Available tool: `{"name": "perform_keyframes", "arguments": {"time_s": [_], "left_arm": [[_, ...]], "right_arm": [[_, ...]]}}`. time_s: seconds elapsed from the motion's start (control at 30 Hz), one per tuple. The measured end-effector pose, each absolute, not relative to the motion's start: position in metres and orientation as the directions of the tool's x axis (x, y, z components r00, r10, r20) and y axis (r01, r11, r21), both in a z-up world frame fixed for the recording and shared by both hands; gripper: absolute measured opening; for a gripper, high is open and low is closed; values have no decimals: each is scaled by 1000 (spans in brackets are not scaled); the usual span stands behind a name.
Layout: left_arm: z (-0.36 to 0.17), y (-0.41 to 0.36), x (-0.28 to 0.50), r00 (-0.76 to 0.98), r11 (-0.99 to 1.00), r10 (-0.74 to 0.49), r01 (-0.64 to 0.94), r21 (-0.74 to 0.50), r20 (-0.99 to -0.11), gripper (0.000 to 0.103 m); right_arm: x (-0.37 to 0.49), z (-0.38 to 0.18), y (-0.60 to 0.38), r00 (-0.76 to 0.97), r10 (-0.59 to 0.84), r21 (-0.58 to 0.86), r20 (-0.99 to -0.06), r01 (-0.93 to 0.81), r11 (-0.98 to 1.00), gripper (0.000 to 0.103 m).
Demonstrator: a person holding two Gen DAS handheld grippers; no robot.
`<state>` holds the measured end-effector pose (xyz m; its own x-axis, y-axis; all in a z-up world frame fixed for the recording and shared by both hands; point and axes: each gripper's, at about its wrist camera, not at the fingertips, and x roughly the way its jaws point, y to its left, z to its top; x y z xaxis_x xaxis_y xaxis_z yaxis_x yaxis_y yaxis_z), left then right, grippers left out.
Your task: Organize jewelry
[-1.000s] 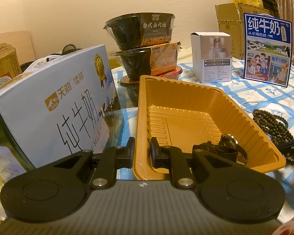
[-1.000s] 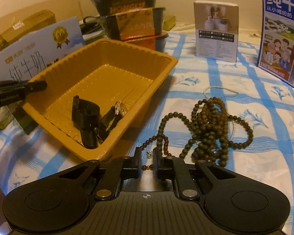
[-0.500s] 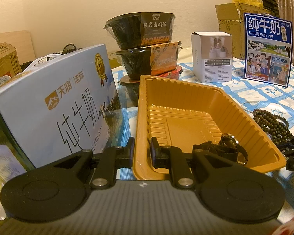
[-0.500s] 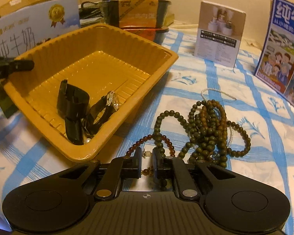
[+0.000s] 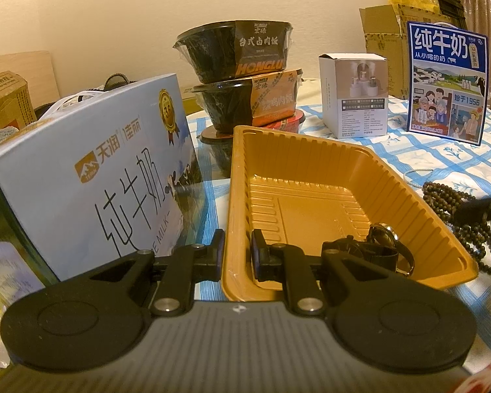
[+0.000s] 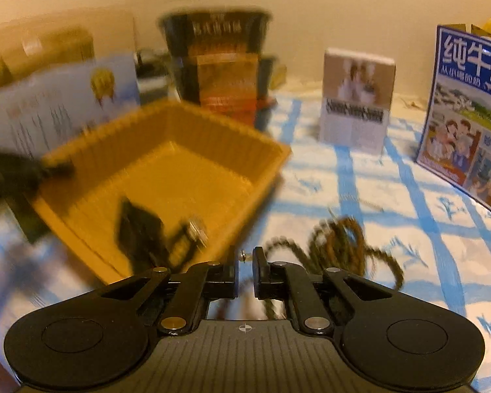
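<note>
Left wrist view, left gripper (image 5: 238,255) jaws clamped on orange tray (image 5: 232,196) rim, right gripper (image 6: 245,273) jaws closing on bead string (image 6: 343,245).

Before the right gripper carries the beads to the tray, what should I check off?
1. Left gripper clamps the orange tray by its rim: ok.
2. Right gripper jaws closing with beads between them; firm grip: cannot tell, blurred.
3. All beads off the tablecloth: not ok, most lie on it.
4. Bare tray floor beside the watch: ok.
</note>
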<state>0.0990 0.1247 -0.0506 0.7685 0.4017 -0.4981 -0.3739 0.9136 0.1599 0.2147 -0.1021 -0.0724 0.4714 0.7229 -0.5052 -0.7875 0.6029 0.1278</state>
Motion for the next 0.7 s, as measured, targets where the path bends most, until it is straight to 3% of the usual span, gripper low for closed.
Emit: {"name": "perform_keyframes", "arguments": {"time_s": [0.13,0.47,0.53,0.6,0.7], "left_arm": [[-51,125,100,768,914,402,-374,160,-498,15],[-49,125,101,770,914,399,-374,156,-497,15],[-49,125,102,770,914,399,-374,155,-498,15],[-50,125,101,770,914,400,-376,154,-498,15],[-50,125,101,770,914,399,-377,150,-498,15]], "right_arm": [[205,-56,-90,365,805,211,-468,-838,503,8],[190,-65,-44,219,832,287,-510,-868,405,9],[189,-63,-46,219,837,295,-501,-866,403,13],[188,-62,-53,234,841,296,-488,-862,412,32],[191,-55,-74,281,846,307,-453,-842,444,36]]}}
